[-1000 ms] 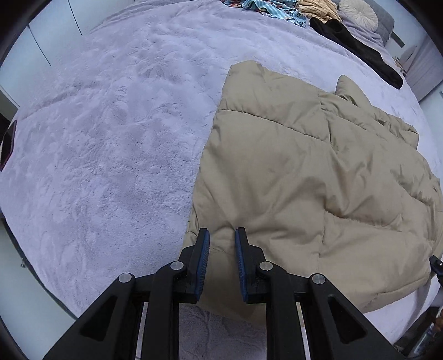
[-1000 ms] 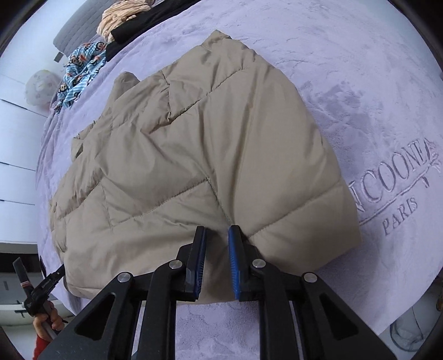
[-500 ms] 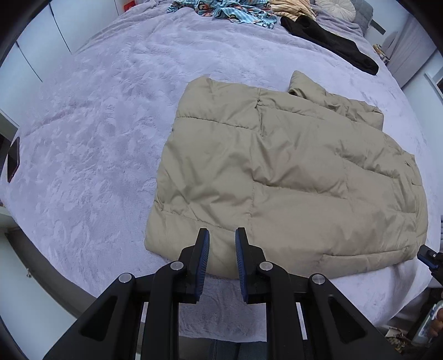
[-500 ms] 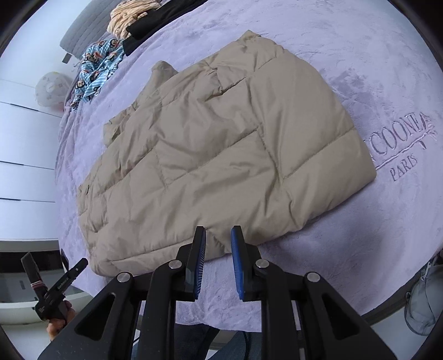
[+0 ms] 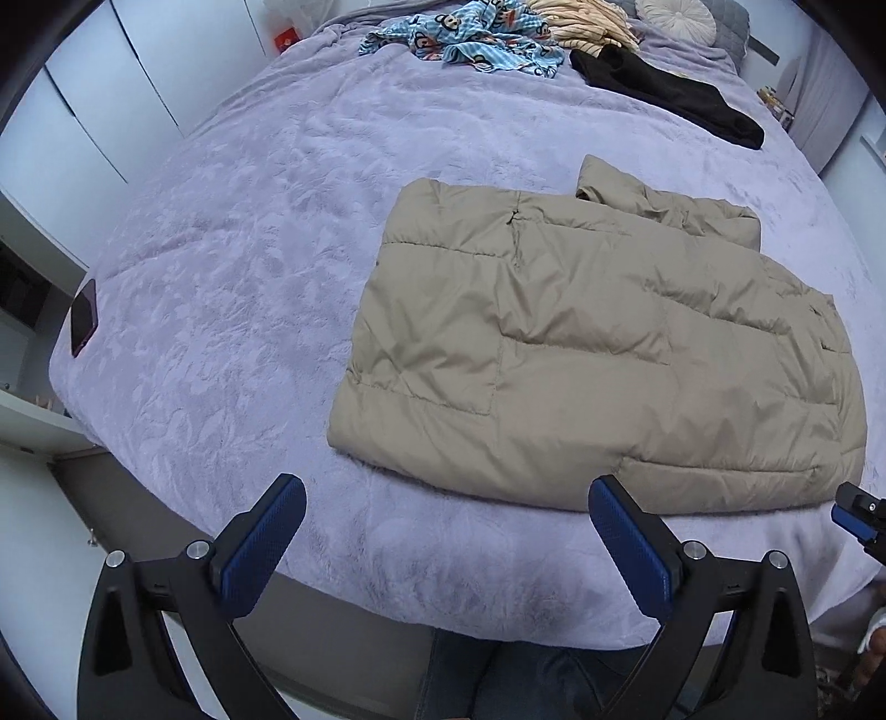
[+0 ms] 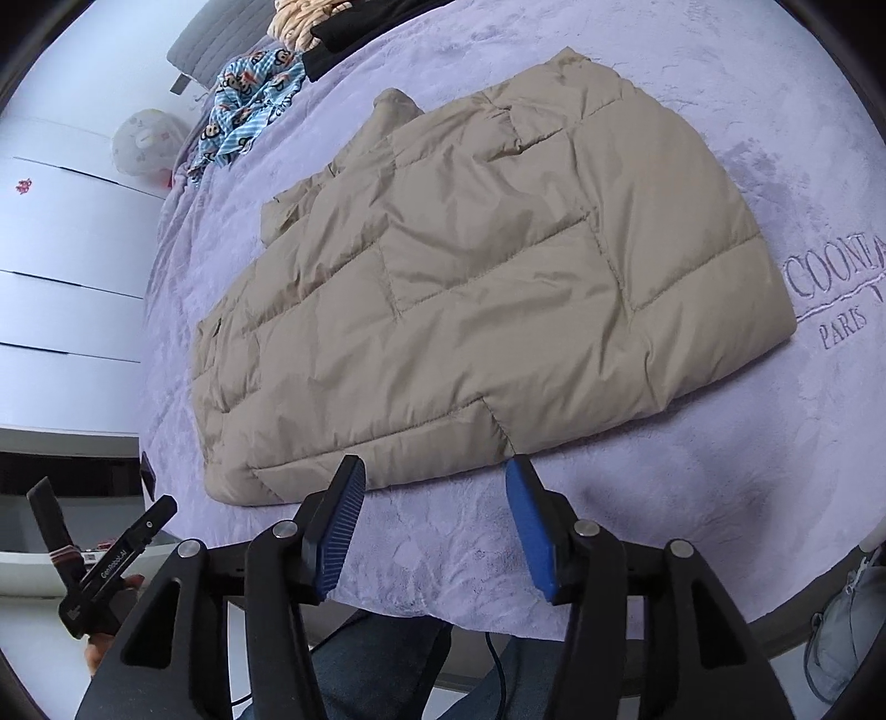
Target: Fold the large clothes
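Beige quilted jacket [image 5: 598, 354], apparently folded, flat

Lilac-covered bed [image 5: 232, 288], white wardrobe doors [image 5: 105, 99]

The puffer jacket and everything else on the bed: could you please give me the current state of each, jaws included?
Beige puffer jacket: folded, lying flat on the blanket, free of both grippers.
Lilac blanket: spread over the bed.
Left gripper: jaws opening, nothing between them.
Right gripper: jaws opening, nothing between them.
Black garment: lying unfolded, far side.
Blue patterned garment: crumpled.
Dark phone: flat near the bed's edge.
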### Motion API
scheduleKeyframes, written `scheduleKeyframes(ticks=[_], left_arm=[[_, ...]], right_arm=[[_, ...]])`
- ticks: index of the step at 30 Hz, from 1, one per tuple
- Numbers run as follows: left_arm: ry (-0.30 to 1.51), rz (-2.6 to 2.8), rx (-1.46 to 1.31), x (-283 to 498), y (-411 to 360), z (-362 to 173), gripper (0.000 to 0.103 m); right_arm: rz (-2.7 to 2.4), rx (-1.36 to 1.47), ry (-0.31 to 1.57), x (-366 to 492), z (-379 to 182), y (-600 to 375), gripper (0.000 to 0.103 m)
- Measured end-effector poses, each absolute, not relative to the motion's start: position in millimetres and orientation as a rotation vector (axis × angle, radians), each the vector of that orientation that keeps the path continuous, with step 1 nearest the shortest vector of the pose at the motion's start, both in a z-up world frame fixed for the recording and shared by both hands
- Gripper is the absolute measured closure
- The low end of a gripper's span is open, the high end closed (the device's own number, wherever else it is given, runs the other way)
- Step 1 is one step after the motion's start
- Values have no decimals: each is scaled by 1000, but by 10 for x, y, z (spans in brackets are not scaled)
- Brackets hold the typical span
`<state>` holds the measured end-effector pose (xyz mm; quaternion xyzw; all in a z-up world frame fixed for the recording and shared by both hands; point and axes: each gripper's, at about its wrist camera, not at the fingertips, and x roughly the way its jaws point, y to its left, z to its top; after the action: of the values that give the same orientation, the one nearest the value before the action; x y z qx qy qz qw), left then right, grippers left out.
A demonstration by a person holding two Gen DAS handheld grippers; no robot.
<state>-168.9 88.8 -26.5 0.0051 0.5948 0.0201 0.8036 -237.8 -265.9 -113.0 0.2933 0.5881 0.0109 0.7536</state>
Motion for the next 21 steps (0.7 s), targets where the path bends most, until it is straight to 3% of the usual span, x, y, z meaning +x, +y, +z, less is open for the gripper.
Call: scheduleKeyframes(ticks=[3, 6, 14, 17, 21], left_arm=[[1283, 27, 47, -1706, 886, -262, 1], [1286, 12, 92, -1636, 886, -278, 1], [1289, -60, 105, -1287, 1172, -275, 1], [1301, -82, 107, -1112, 1318, -312, 1], [1319, -107, 89, -919, 1494, -389, 1]], right_arm=[[18, 642, 1297, -2437, -1169, -2629, 45], [12, 645, 1283, -2473, -1150, -2588, 34], [-33, 695, 1254, -2256, -1179, -2249, 32], [-34, 697, 1244, -2122, -1153, -2026, 22], [-34, 707, 1255, -1934, -1145, -1742, 22]])
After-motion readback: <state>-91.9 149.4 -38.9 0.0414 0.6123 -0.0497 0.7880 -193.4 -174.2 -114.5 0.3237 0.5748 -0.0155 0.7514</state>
